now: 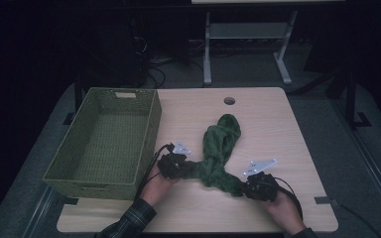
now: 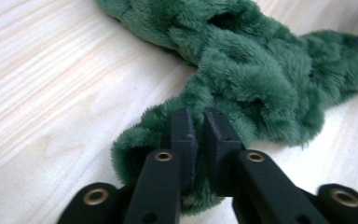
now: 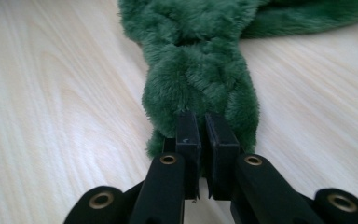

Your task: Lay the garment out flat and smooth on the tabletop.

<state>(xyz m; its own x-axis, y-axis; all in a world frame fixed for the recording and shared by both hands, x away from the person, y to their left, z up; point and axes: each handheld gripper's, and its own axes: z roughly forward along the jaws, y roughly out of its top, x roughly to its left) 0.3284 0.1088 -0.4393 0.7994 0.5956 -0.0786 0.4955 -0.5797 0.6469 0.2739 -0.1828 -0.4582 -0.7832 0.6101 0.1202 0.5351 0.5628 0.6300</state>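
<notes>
Your counter (image 1: 278, 129) is the pale wood surface that carries everything here, and the green woven basket (image 1: 106, 141) stands on its left part, its near right corner close beside your left hand. To the right of that basket lies the green fleece cloth (image 1: 218, 148), bunched into a rough Y: one thick arm runs away from you toward the round hole in the counter (image 1: 229, 100), and two shorter arms spread toward you, one to each hand. Your left tool (image 1: 178, 166) sits just right of the basket's near corner and is clamped on the end of the cloth's left arm; in the left gripper view the two black jaws stand nearly together with a fold of fleece (image 2: 223, 79) pinched between them. Your right tool (image 1: 250, 187) lies farther right of the basket, past the cloth's middle, clamped on the end of the right arm; in the right gripper view its jaws likewise pinch the tip of the cloth (image 3: 198, 79), which stretches straight ahead of them along the counter.
</notes>
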